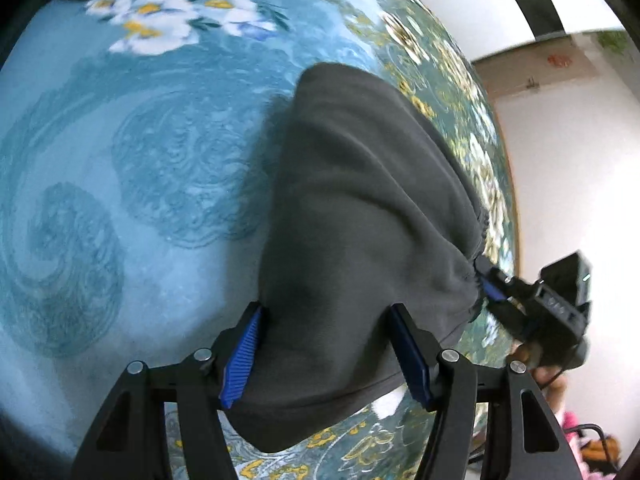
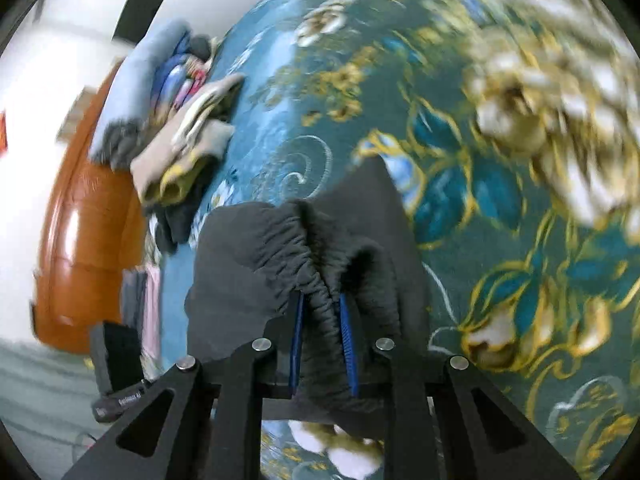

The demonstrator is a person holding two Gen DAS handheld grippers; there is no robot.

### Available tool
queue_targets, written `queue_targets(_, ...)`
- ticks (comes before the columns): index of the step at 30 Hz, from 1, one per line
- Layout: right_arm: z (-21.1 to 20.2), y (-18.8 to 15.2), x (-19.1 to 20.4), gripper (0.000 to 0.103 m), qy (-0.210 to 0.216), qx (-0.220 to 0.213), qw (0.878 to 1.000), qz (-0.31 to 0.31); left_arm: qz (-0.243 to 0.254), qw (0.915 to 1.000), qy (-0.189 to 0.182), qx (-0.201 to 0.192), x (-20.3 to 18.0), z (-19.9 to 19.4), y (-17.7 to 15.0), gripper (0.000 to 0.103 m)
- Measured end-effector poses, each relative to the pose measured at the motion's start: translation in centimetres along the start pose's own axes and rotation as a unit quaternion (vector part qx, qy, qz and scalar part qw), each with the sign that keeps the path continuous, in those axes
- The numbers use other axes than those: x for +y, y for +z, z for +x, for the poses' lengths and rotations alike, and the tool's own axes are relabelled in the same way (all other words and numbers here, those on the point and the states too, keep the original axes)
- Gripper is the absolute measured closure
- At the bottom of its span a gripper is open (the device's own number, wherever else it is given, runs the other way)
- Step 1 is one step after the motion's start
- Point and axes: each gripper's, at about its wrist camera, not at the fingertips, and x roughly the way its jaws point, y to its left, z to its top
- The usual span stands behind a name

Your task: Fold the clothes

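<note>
I hold the dark garment (image 1: 360, 208) lifted off the bed (image 1: 120, 184), right tool (image 2: 322, 344) pinching its gathered waistband, left tool (image 1: 328, 344) wide around cloth, clothes pile (image 2: 176, 128) at ten o'clock, folding unfinished.

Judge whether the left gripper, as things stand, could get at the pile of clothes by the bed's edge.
Probably not yet. The left gripper has the dark grey garment draped between its open jaws, and the right gripper pinches its waistband; the pile of clothes lies apart across the bedspread.

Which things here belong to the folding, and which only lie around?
Belong to the job:
dark grey garment
left gripper
right gripper, closed on the gathered waistband

Lying about:
pile of clothes
floral blanket
orange wooden furniture
</note>
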Motion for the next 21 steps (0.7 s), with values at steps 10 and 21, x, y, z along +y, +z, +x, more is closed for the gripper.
queue_targets(10,-4.2,1.9,3.9,0.081,-0.031,-0.006,0.998,-0.055,0.085,0.9942,0.016,-0.064,-3.5,-4.2,-0.7,0.036)
queue_targets(21,2.6,1.4,7.1,0.081,-0.108,0.020,0.980,-0.164,0.132,0.9905,0.035,-0.013,-5.6,0.0,-0.6,0.036)
